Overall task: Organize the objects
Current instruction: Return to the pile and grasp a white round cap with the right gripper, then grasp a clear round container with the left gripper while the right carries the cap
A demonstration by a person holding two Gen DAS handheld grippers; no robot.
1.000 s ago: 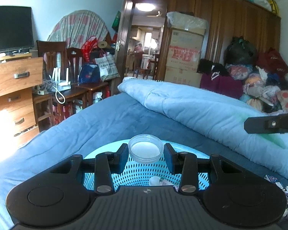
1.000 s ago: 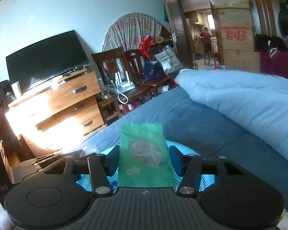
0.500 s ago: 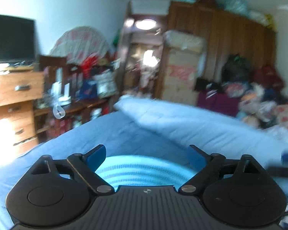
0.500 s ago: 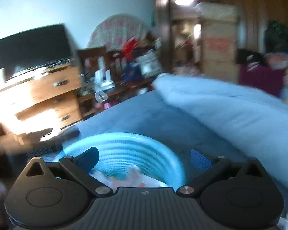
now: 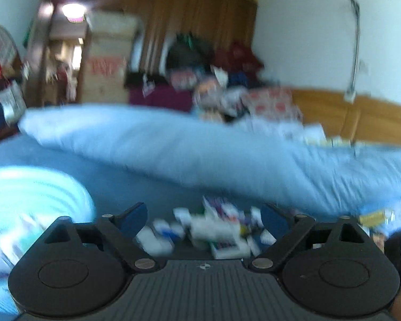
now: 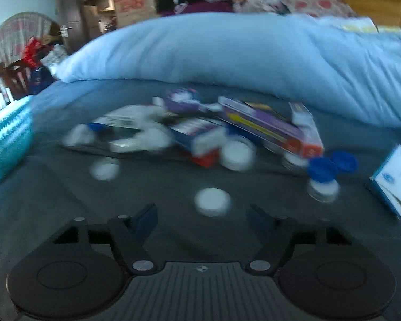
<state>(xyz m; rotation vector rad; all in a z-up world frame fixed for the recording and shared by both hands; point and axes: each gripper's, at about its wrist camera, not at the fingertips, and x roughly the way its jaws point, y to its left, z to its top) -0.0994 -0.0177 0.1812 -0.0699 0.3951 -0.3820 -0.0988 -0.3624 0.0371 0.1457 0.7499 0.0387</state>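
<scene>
**Both grippers empty over the bed clutter**

Left gripper (image 5: 203,218) and right gripper (image 6: 201,215) both gape, closing on nothing. Ahead, boxes and lids (image 6: 212,202) litter the blue bedsheet (image 6: 173,182); basket (image 5: 37,187) sits left. Labels probably unreadable through blur.

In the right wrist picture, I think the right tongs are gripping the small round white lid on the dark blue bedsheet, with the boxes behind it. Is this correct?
Not quite. The right wrist view shows the right tongs closing but empty: the small round white lid lies free on the dark blue bedsheet, ahead of the fingertips. The boxes are indeed behind it.
</scene>
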